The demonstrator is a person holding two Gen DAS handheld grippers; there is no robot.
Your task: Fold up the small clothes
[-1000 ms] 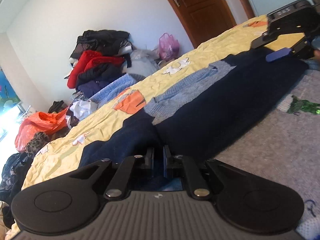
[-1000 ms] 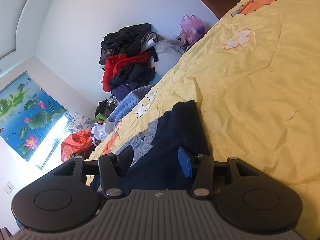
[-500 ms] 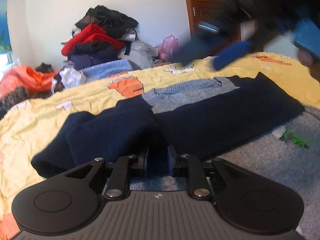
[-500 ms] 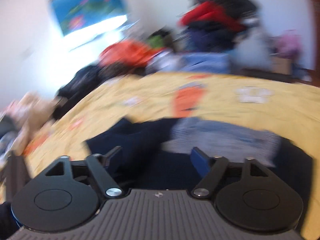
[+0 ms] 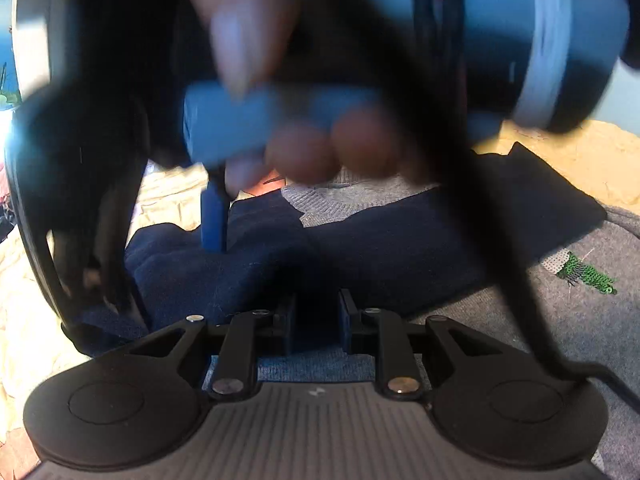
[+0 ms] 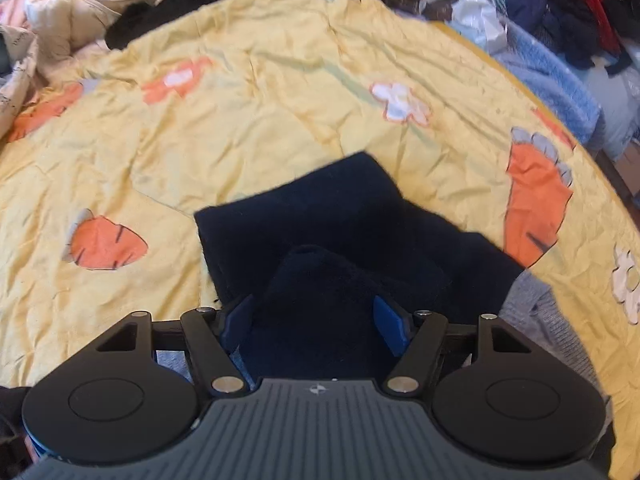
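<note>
I'm working over a bed spread with a yellow quilt point(image 6: 248, 128) printed with orange carrots and white flowers; heaps of clothes point(image 6: 552, 4) crowd its far edge, a beige bundle point(image 6: 72, 12) at the far left. On the quilt lies the navy and grey sweater point(image 5: 400, 248), its long axis running left to right across my left wrist view, one navy sleeve point(image 6: 340, 216) reaching away from my right gripper point(image 6: 316, 320) toward the middle of the quilt. My left gripper point(image 5: 316, 320) has its fingers narrowed onto navy fabric (pinched, as far as I can see). The right gripper's fingers stand wide, with a hump of sleeve between them. My right hand point(image 5: 312, 148) blurs close across the left view.
</note>
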